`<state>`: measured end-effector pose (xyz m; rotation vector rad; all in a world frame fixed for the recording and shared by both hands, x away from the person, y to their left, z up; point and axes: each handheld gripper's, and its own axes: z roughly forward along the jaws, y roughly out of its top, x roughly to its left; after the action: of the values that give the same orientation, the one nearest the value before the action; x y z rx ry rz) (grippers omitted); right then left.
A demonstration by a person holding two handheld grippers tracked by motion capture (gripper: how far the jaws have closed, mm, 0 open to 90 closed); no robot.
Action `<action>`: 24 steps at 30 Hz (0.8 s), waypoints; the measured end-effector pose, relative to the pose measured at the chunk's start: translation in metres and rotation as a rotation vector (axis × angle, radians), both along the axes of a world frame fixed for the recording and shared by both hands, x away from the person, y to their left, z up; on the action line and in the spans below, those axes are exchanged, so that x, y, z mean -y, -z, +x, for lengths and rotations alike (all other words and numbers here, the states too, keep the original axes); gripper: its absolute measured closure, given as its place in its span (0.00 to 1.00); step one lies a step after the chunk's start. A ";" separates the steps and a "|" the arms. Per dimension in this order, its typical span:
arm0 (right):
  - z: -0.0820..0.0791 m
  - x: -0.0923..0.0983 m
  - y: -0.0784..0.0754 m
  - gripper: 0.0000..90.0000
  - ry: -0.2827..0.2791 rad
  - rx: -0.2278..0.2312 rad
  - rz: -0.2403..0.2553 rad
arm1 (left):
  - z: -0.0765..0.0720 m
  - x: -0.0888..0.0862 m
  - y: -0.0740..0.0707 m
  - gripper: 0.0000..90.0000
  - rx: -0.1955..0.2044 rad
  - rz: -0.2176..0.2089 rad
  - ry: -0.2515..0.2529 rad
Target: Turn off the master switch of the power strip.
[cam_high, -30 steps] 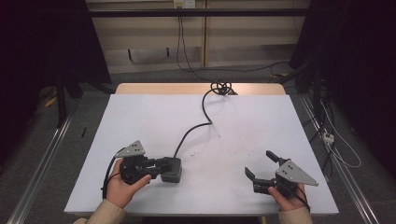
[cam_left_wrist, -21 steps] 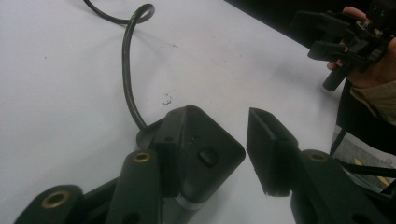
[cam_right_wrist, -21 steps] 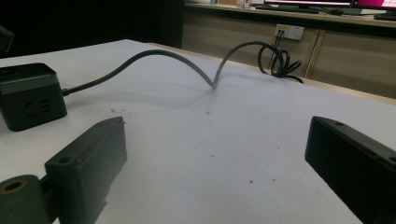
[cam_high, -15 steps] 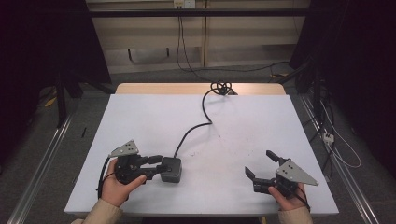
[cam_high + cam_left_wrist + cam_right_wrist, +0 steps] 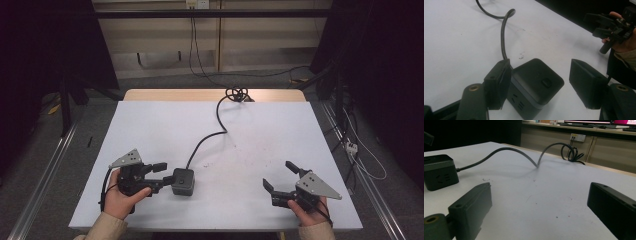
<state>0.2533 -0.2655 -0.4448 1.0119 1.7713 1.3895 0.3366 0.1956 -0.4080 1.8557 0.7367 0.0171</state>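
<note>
Straddling socket cube (image 5: 535,86), left gripper (image 5: 162,175) open, perhaps touching | right gripper (image 5: 280,176) open, empty

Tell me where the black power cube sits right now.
In the high view the power cube sits near the table's front-left edge, between the left gripper's open jaws, its cable running toward the far edge.
</note>
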 end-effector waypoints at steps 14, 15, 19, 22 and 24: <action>0.000 0.000 0.000 0.06 -0.001 0.000 -0.001 | 0.001 -0.012 0.003 0.23 0.048 0.032 -0.002; 0.000 0.000 0.000 0.06 0.000 0.000 0.000 | 0.001 -0.012 0.003 0.22 0.055 0.036 0.001; -0.001 0.001 0.000 0.06 0.002 0.000 -0.001 | 0.001 -0.014 0.003 0.19 0.060 0.033 -0.003; -0.001 0.001 0.000 0.06 0.001 0.000 -0.001 | 0.002 -0.016 0.003 0.18 0.056 0.034 -0.002; -0.001 0.000 0.000 0.06 0.001 0.000 -0.001 | 0.002 -0.018 0.004 0.17 0.055 0.037 0.000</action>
<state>0.2525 -0.2660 -0.4445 1.0127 1.7709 1.3881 0.3390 0.2135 -0.4117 1.8828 0.7025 0.0826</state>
